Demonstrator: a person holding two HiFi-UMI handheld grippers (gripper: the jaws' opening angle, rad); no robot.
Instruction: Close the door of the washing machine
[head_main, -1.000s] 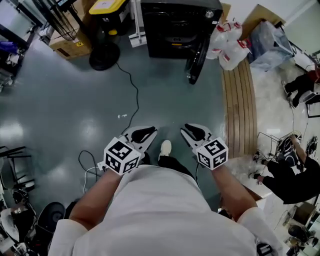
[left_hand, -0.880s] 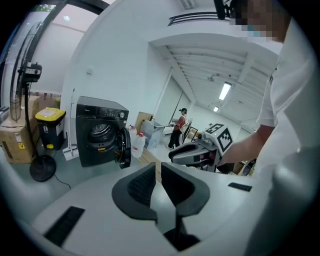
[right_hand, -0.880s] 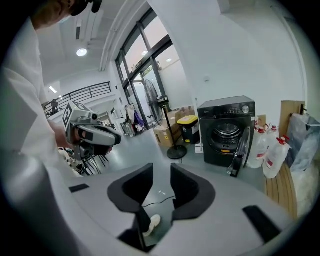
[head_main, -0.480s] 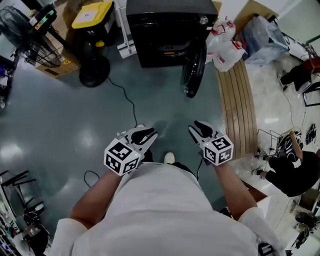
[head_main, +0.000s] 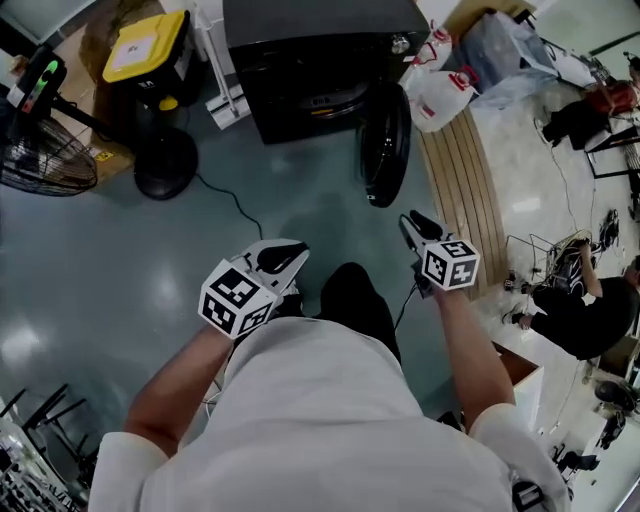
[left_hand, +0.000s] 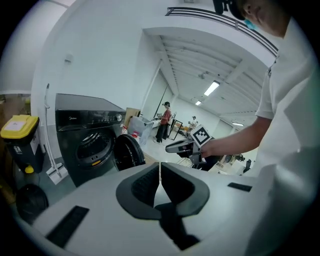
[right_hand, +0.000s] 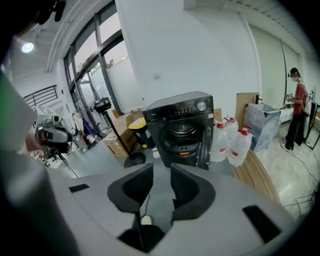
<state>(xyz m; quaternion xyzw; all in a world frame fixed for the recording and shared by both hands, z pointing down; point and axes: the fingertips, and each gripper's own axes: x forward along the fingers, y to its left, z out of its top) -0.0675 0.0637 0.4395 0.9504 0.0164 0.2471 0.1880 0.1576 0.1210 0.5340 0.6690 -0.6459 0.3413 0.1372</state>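
The black washing machine (head_main: 320, 60) stands at the top of the head view with its round door (head_main: 385, 145) swung open to the right. My right gripper (head_main: 420, 228) hangs just below and right of the door, apart from it. Its jaws are closing with nothing between them, and through them I see the machine (right_hand: 180, 130) and door (right_hand: 204, 147) some way ahead. My left gripper (head_main: 280, 255) is farther back on the left, its jaws shut and empty. The left gripper view (left_hand: 160, 170) shows the machine (left_hand: 85, 145) and door (left_hand: 127, 152) at its left.
A yellow-lidded bin (head_main: 150, 45), a fan's round base (head_main: 165, 160) and a cable (head_main: 235, 205) lie left of the machine. White jugs (head_main: 435, 85) and a slatted wooden board (head_main: 460, 190) are on its right. A person in black (head_main: 580, 310) sits at the far right.
Both grippers have moved forward across the floor toward the machine, which now looks nearer. The right gripper has rolled and come close below the open door.
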